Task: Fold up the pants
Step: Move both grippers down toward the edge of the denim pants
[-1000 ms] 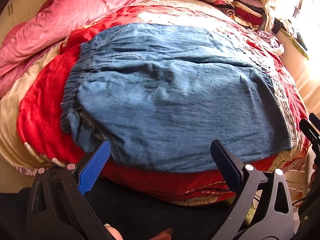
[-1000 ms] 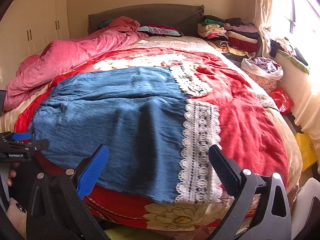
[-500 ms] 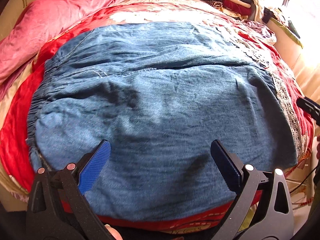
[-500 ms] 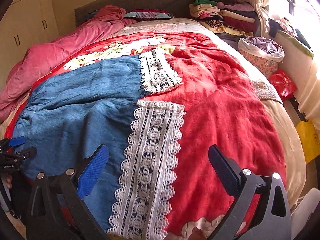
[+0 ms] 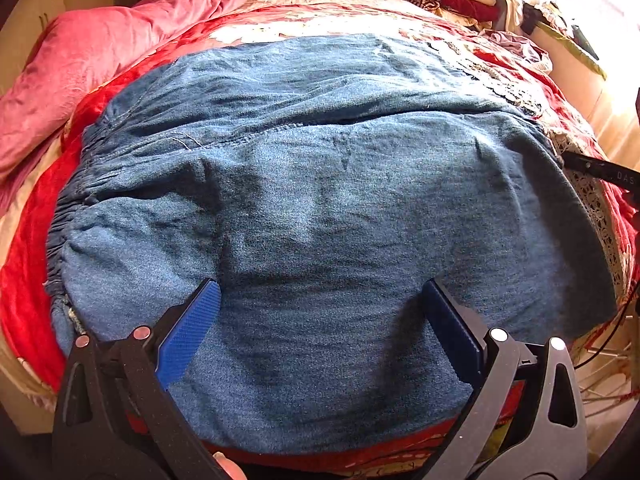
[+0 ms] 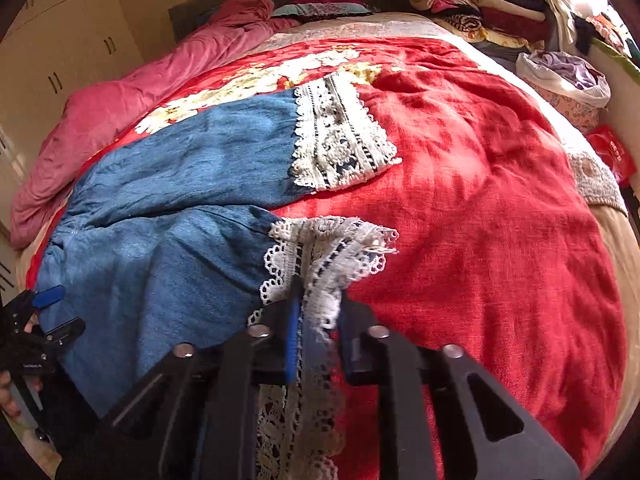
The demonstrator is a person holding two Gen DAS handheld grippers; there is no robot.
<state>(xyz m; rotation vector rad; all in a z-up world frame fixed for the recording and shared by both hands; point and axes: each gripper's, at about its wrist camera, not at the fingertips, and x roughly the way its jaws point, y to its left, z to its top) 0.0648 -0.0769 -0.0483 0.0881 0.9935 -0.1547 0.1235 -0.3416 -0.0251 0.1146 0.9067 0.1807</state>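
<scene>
Pants (image 6: 168, 248): I see one pair, soft blue denim, two legs.
Lace cuffs (image 6: 340, 140): two, white, holey.
My right gripper (image 6: 318, 308): pinching near cuff.
My left gripper (image 5: 320, 300): fingers spread wide.

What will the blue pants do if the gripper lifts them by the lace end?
The blue pants will probably flop and hang, since the cloth already wrinkles on the bed. The lace cuff bunches where the right gripper pinches it, so it looks soft. Only one leg may rise first.

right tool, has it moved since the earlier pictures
Yes. The right tool has come forward and down toward the bed, from the denim to the near leg's lace hem, now shut on it.
</scene>
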